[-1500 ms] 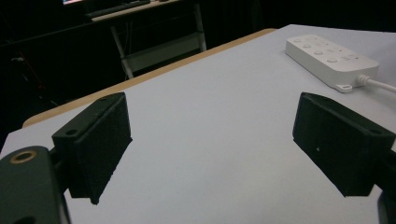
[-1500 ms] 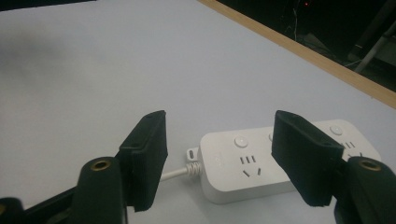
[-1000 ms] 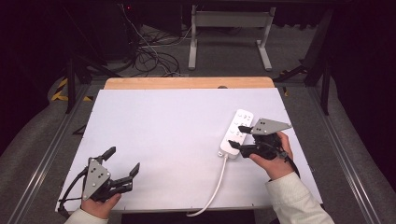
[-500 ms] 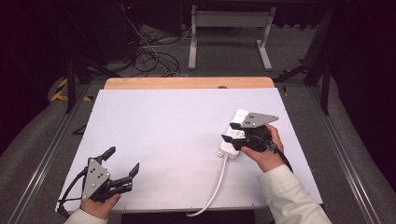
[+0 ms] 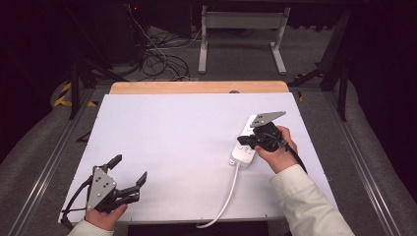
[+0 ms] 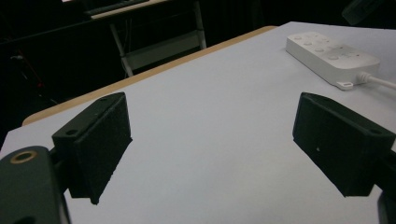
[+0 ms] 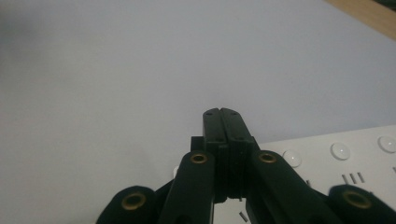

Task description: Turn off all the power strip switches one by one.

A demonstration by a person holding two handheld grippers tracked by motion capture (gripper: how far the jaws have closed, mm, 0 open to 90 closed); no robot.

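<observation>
On table (image 5: 172, 147) R side: power strip (image 5: 244, 147) long axis near-far, cord end near | R gripper (image 5: 244, 141) jaws together | L gripper (image 5: 129, 170) jaws apart

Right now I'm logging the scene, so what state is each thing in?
Left gripper: open, nothing between its jaws, low over the table.
Right gripper: shut on nothing, above the power strip.
Power strip: flat on the table, sockets up, nothing plugged in.
Cord: slack, running off the near edge.

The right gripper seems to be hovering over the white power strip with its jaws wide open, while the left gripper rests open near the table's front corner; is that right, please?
Not quite: the right gripper has its jaws pressed shut, as the right gripper view shows. It is indeed over the white power strip, and the left gripper is open near the table's front corner.
</observation>
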